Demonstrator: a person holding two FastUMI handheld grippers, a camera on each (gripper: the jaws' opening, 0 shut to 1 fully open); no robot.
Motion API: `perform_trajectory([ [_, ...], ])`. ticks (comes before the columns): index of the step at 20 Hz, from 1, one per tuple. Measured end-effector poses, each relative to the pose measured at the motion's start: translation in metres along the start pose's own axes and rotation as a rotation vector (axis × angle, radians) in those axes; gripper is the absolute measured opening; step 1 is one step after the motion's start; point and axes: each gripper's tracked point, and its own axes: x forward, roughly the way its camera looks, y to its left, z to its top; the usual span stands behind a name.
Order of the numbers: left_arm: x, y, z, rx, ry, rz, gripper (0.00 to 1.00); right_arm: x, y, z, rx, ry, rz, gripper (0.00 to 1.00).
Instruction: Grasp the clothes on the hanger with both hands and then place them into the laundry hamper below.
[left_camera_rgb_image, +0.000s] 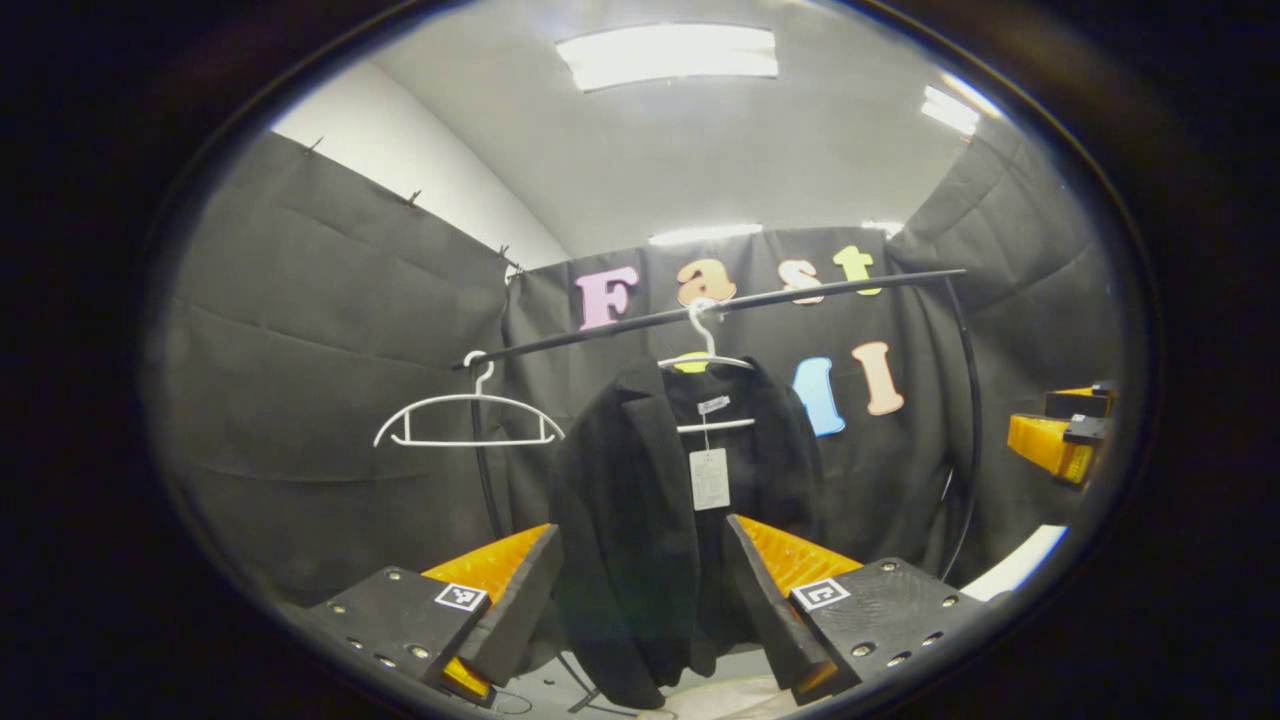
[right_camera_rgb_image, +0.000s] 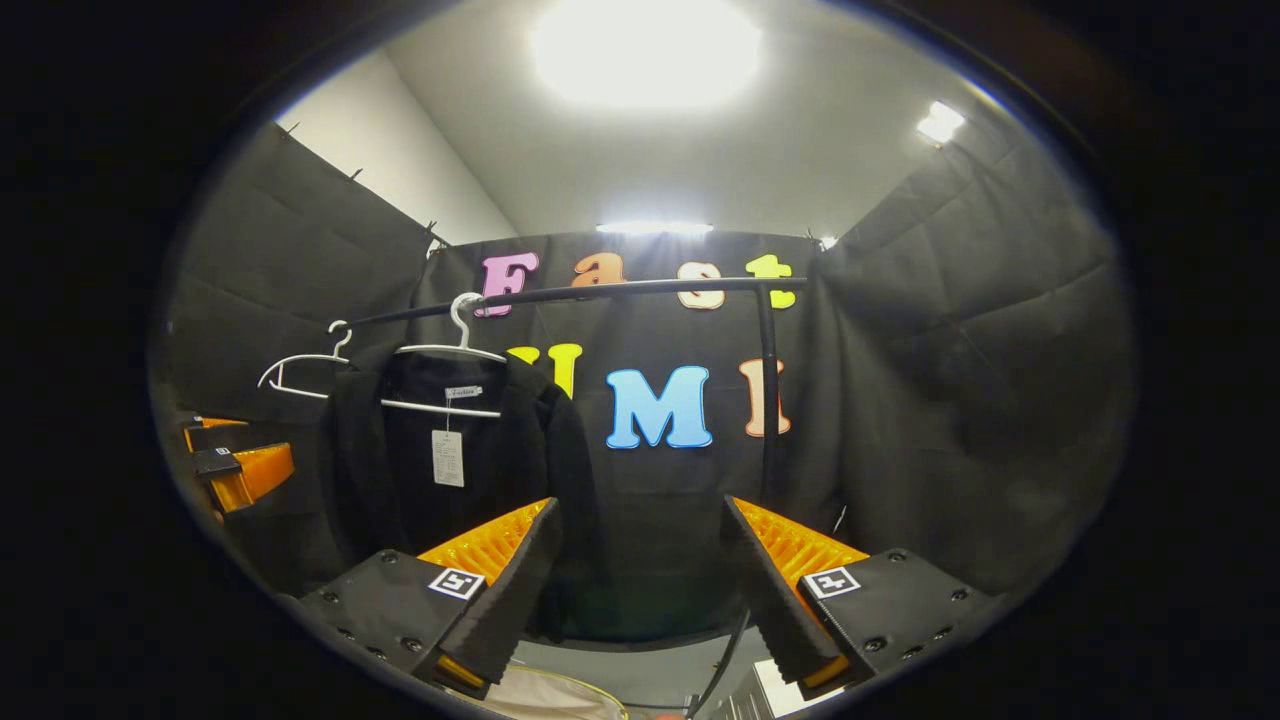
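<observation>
Left hand-held gripper (left_camera_rgb_image: 640, 590) fingers spread wide, right hand-held gripper (right_camera_rgb_image: 635, 590) likewise, both empty

The jacket (left_camera_rgb_image: 640, 530) is plain black, unpatterned, with a white hang tag (left_camera_rgb_image: 709, 479) and a small white neck label (left_camera_rgb_image: 713, 405). Its hanger (left_camera_rgb_image: 706, 362) is white, as is the bare hanger (left_camera_rgb_image: 468, 420) beside it. The rail (left_camera_rgb_image: 720, 305) is black. Booth ceiling (left_camera_rgb_image: 700, 150) is pale grey with white light panels (left_camera_rgb_image: 668, 55). Hamper rim (right_camera_rgb_image: 560, 695), at the bottom edge, is cream with yellow piping.

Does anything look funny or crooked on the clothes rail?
Nothing is broken or spilled. The black jacket hangs on its hanger with a paper tag dangling, and a second hanger beside it is bare.
</observation>
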Motion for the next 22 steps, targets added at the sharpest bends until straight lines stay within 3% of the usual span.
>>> perform_trajectory([
  [3, 0.003, 0.009, -0.001, -0.002, -0.003, 0.003, 0.94, 0.003, 0.008, 0.003, 0.004, -0.006, 0.005, 0.96],
  [15, 0.030, 0.032, 0.007, -0.029, -0.033, -0.007, 0.94, 0.031, 0.040, 0.005, 0.026, -0.008, 0.020, 1.00],
  [22, 0.060, 0.014, 0.011, -0.029, -0.047, 0.024, 0.94, 0.080, 0.060, 0.002, 0.016, -0.014, 0.122, 0.99],
])
